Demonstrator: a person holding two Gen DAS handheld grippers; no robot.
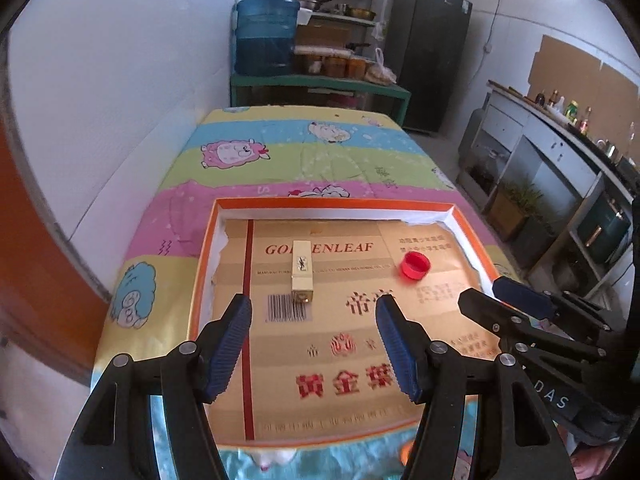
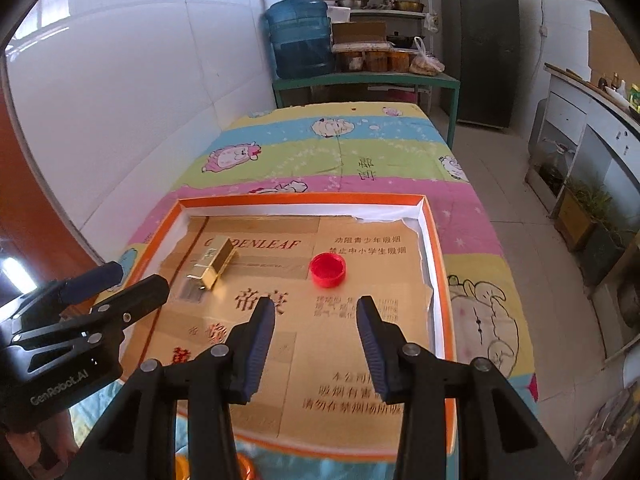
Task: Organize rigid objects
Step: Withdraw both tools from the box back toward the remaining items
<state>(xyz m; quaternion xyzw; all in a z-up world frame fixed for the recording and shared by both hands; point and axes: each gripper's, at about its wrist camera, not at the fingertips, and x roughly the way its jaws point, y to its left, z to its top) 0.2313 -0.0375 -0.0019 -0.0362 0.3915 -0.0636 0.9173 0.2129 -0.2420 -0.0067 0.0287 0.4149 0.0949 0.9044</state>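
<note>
Gold-cased lipstick point(image 1: 301, 270) lies flat inside the orange-rimmed box lid point(image 1: 336, 203), on its cardboard liner, with the red bottle cap point(image 1: 415, 265) well apart toward the lid's right wall. Both the left gripper point(image 1: 314, 306) and the right gripper point(image 2: 316, 307) hover above the lid's near half, jaws released and grasping nothing. Likely risks: a careless descent could knock the lipstick rolling across the slick liner, or flick the light cap over the low rim.
</note>
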